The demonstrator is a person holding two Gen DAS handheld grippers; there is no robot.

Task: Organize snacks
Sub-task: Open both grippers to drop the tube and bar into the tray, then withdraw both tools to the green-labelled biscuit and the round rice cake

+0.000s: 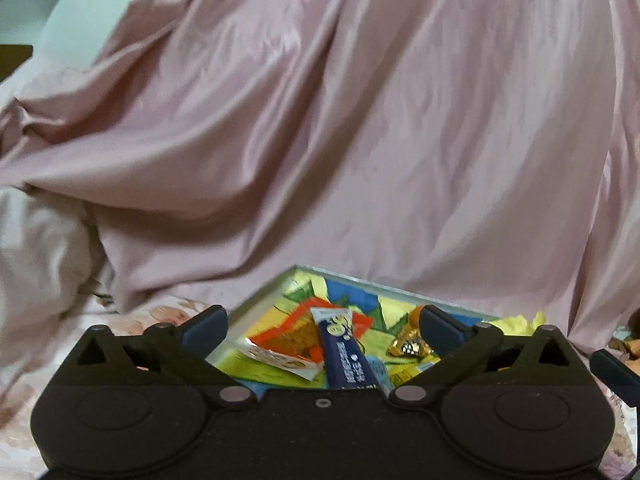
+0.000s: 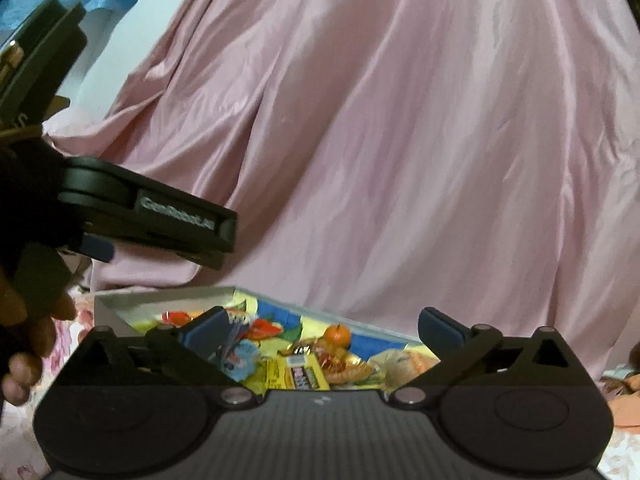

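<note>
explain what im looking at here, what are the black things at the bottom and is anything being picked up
The black shapes are hand-held grippers, one in each of a person's hands, each with a camera looking forward along its two blue-tipped fingers. One picture comes from the left gripper, the other from the right gripper. In the right-hand view you also see the left gripper from the side, with the hand holding it. Below both sits a shallow tray with a colourful printed bottom, holding snacks: a blue wrapped bar, an orange packet, a gold-wrapped sweet and a small orange fruit. Behind is draped pink cloth. Both grippers are open; nothing is held.
</note>
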